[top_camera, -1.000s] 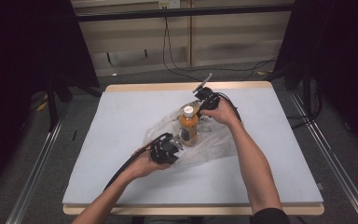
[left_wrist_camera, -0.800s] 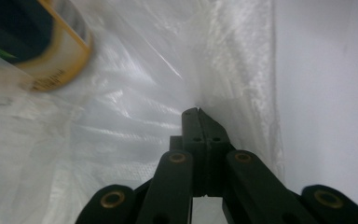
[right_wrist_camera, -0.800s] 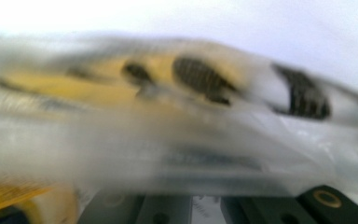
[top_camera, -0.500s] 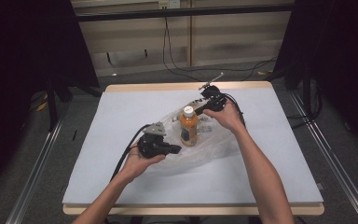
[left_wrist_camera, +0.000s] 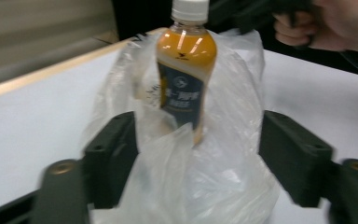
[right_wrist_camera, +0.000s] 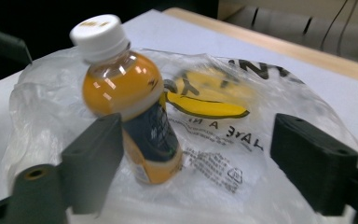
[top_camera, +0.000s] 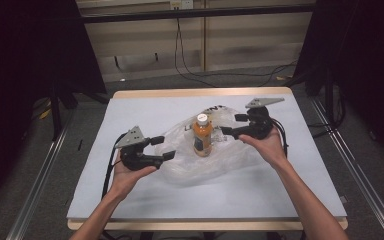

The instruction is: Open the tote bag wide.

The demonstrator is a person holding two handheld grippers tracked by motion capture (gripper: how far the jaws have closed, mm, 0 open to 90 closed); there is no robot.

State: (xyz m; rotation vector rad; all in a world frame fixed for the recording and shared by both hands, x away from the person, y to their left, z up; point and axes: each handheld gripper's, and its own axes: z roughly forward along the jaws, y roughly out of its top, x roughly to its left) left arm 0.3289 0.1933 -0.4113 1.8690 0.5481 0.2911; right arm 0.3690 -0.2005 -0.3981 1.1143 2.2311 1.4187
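Note:
An orange drink bottle (top_camera: 202, 135) with a white cap stands upright on a crumpled clear plastic bag (top_camera: 220, 157) in the middle of the table. My left gripper (top_camera: 163, 148) hovers open at the bag's left edge, jaws toward the bottle. My right gripper (top_camera: 231, 125) is open just right of the bottle, above the bag. In the left gripper view the bottle (left_wrist_camera: 186, 70) stands ahead and bag folds (left_wrist_camera: 191, 182) lie between the open jaws. In the right gripper view the bottle (right_wrist_camera: 130, 107) is beside the left jaw, on the printed bag (right_wrist_camera: 223, 126).
The white table top (top_camera: 145, 110) has a wooden rim and bare room on every side of the bag. Cables trail from both grippers toward the person. Dark curtains and a floor with cables lie beyond the far edge.
Both grippers have drawn away from the bottle: the left one slid left off the bag, the right one moved right and toward the person. The bottle stays upright.

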